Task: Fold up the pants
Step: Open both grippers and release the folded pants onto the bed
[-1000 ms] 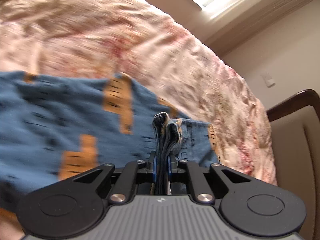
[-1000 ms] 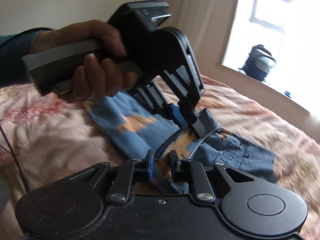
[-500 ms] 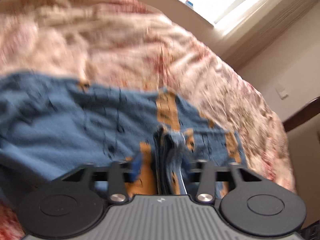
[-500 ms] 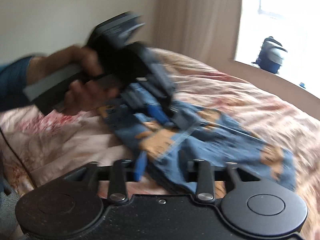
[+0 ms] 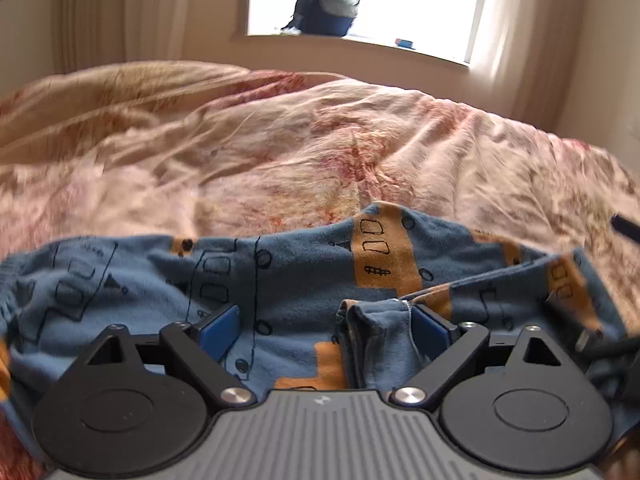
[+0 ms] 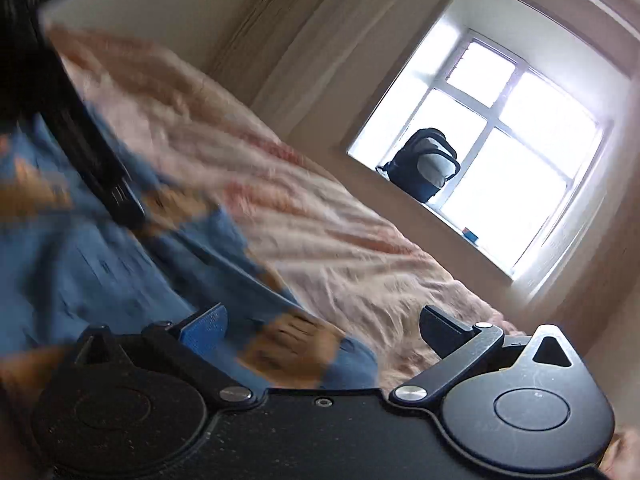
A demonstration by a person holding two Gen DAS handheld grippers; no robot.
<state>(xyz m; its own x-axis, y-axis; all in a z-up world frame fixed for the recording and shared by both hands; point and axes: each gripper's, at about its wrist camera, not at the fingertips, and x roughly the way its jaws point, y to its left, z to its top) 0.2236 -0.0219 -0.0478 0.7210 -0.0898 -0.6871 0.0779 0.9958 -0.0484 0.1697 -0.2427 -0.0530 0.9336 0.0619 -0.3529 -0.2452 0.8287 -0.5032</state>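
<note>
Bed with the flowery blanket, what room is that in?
Most likely a bedroom: a bed with a pink floral bedspread, curtains by a window, and a backpack on the sill.

A bed (image 5: 280, 152) under a rumpled pink floral cover carries everything; blue pants (image 5: 304, 276) with orange patches lie spread directly on it, one bunched fold raised at the near edge

Two close wrist views over the bed (image 5: 280, 140), both facing the windowsill backpack (image 6: 424, 164).
</note>
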